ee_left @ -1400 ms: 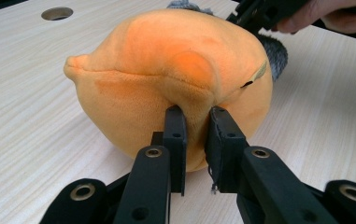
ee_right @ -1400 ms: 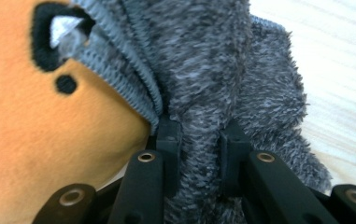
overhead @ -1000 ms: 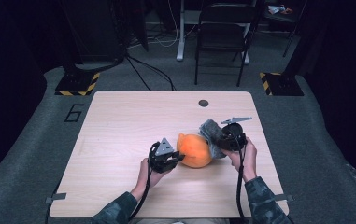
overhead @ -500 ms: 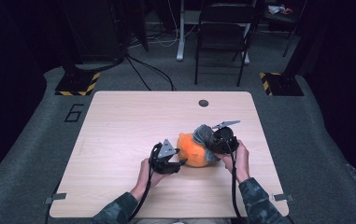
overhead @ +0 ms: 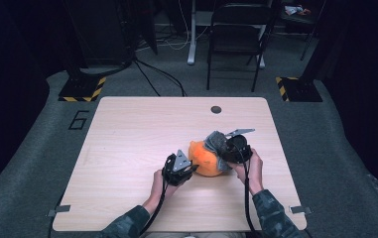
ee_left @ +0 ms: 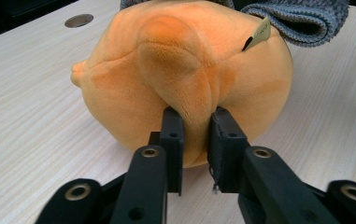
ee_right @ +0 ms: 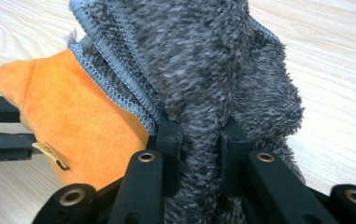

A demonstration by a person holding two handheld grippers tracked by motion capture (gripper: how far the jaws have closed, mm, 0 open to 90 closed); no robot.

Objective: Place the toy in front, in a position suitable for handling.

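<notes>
The left hand-held gripper (ee_left: 195,126) has just let go and closed again, now pinching a fold of the orange plush toy (ee_left: 185,74) on the worktop (overhead: 127,139); the right hand-held gripper (ee_right: 199,135) has shifted slightly left, clenched on the grey cloth (ee_right: 203,60) – probably regripping to pull them apart

The orange plush toy (ee_left: 185,79) is covered in short, soft, matt velour pile, and a small paper-like tag (ee_left: 259,35) is stitched into its seam. The grey cloth (ee_right: 222,70) is made of shaggy, rough fleece with a stitched, ribbed hem. The tabletop (overhead: 127,144) is finished in pale, smooth, matt wood-grain laminate, and the gripper jaws are moulded in matt black plastic with bright metal rivets.
</notes>
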